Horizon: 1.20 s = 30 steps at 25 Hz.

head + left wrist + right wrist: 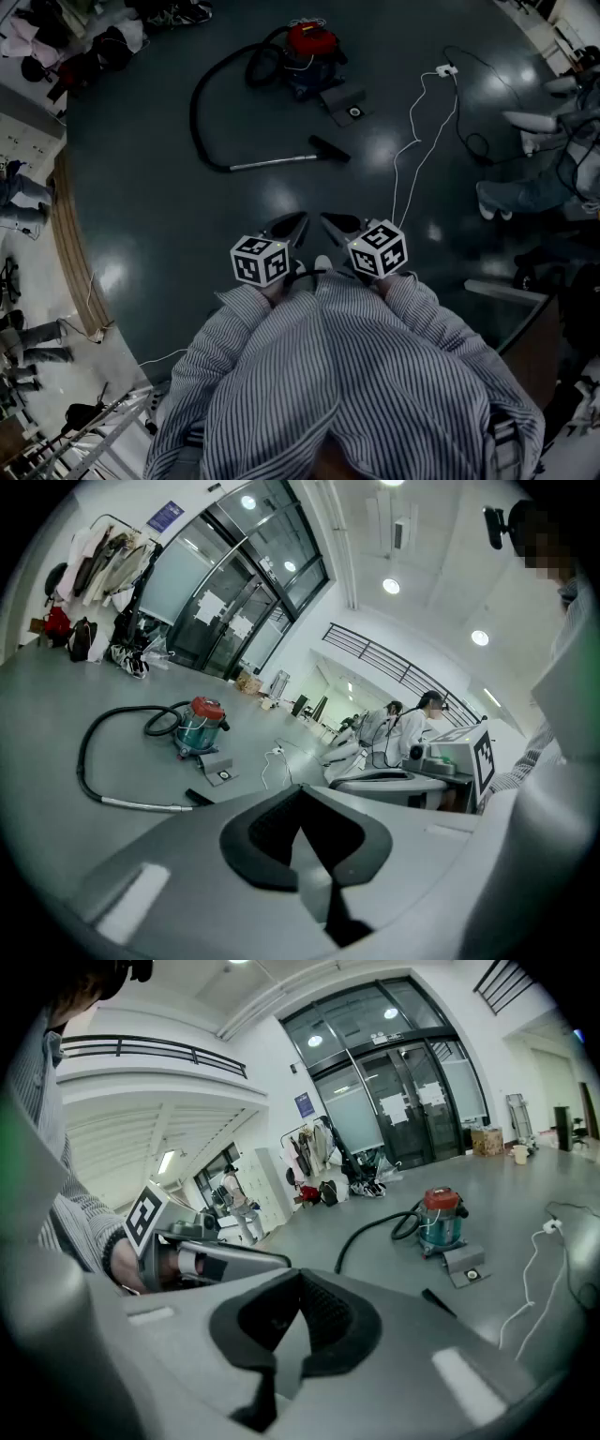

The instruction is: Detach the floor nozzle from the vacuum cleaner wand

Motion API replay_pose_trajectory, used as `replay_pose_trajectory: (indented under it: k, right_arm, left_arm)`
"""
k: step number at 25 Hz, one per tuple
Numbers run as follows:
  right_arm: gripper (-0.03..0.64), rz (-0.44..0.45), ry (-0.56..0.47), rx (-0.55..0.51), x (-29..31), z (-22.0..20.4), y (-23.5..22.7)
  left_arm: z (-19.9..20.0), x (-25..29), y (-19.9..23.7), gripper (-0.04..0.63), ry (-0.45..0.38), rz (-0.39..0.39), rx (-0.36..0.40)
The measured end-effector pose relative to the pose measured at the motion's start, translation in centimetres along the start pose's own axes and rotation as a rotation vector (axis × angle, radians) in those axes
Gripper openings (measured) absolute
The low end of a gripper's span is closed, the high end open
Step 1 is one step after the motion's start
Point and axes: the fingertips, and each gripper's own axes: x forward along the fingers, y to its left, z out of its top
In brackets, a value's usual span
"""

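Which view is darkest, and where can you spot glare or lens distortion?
Head view: darkest, with white glare patches on the glossy floor near the wand. Both gripper views: brighter, black corners, glass doors bowed by the wide lens.

Ahead of the jaws, the floor [141, 206] is smooth, dark and glossy with bright glints. The wand [272, 162] is shiny metal, its nozzle [330, 148] matt black plastic. Behind the jaws, the shirt [356, 375] is striped cloth.
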Motion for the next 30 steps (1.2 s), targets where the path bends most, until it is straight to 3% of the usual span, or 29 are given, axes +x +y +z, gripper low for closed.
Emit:
replay_pose_trajectory:
  k: [19, 26, 30]
  right_arm:
    - [0.002, -0.008, -0.002, 0.011, 0.0, -0.2, -0.5]
    - [0.002, 0.002, -0.108, 0.149, -0.9, 1.1, -2.6]
    - [0.002, 0.0, -0.111, 0.143, -1.1, 1.2, -4.0]
  left_arm:
    - [0.0, 0.0, 0.1, 0.001, -0.003, 0.005, -0.005]
    - [0.2, 0.8, -0.4, 0.002, -0.038, -0.023, -0.046]
    - [0.7, 1.7, -0.1, 0.002, -0.056, -0.008, -0.059]
